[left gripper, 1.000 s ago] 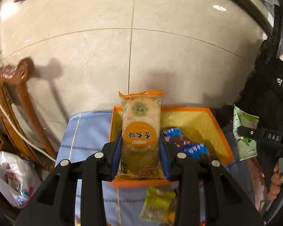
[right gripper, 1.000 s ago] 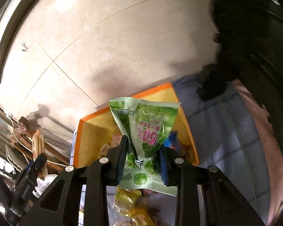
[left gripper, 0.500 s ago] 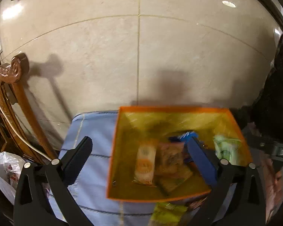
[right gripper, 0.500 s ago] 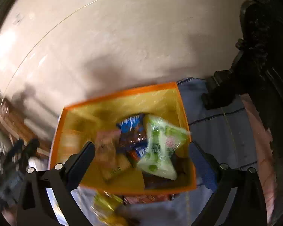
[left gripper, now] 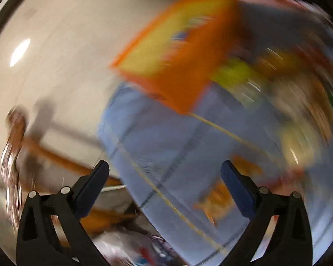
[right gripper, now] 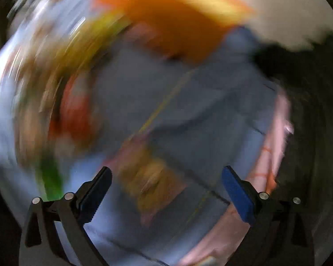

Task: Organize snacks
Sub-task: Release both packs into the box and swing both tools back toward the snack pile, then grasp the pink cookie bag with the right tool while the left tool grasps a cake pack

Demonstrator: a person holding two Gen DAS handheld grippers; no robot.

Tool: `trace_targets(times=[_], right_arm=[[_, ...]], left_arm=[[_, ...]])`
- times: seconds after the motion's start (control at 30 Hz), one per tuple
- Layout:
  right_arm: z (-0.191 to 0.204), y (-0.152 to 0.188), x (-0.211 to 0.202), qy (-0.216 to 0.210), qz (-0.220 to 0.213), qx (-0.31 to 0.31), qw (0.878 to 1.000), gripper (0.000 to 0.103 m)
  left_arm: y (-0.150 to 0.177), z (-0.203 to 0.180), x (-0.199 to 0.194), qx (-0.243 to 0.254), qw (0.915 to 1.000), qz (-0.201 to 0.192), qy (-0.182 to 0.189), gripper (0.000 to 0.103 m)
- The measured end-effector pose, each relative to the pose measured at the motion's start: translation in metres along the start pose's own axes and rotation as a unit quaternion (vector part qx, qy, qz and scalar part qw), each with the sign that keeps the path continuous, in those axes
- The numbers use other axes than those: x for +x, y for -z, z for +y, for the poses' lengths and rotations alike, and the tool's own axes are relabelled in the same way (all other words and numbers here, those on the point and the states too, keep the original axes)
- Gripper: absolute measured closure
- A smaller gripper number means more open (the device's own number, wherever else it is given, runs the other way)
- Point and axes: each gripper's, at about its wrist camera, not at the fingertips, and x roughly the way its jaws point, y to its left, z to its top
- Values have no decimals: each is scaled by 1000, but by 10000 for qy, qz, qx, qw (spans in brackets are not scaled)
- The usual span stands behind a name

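Both views are heavily motion-blurred. The orange box (left gripper: 179,62) with a yellow inside sits on the blue cloth (left gripper: 177,150), up and right in the left wrist view, with blurred snack packets inside. My left gripper (left gripper: 165,177) is open and empty above the cloth. Loose snack packets (left gripper: 299,102) lie blurred to its right. In the right wrist view the orange box (right gripper: 175,20) is at the top. My right gripper (right gripper: 166,181) is open and empty, with a blurred tan packet (right gripper: 151,181) on the cloth (right gripper: 199,102) between its fingers. More packets (right gripper: 55,93) smear along the left.
A tiled floor (left gripper: 62,51) lies beyond the cloth's edge, with a carved wooden chair (left gripper: 17,137) at the left. A pink cloth edge (right gripper: 270,155) and something dark (right gripper: 299,66) are at the right of the right wrist view.
Both grippers let go of their packets, the orange rice-cracker pack and the green candy bag, into the orange box. Now both swing away fast and low over the cloth, open.
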Motion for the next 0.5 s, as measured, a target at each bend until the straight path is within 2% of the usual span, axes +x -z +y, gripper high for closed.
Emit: trace_targets(times=[0.07,0.13,0.17,0.3,0.37,0.43,0.5], right_arm=[[17,5,12,-145,311,-783,9963,4],[24,7,17,-123,345,-1466,9885,4],[24,5,20,-84,390,-1584,9866,4],[11,-8,36,-417,467,-1759,9824,4],[6,-13,47,-518,542,-1848,9799,4],[3,-16,57,-733,671,-1983,9751,4],[4,-15,65,-770,766,-2259,9681,4]], left_arm=[[15,-23,-4,936,9947,-262,333,4],[24,-39,-1,1536,9853,-336,671,4],[26,-46,3,1712,9805,-302,914,4],[26,-59,29,2004,9668,-20,1587,4],[31,-64,41,2244,9588,21,1745,4],[27,-59,50,2216,9563,52,1905,4],[26,-50,61,1968,9519,37,2348,4]])
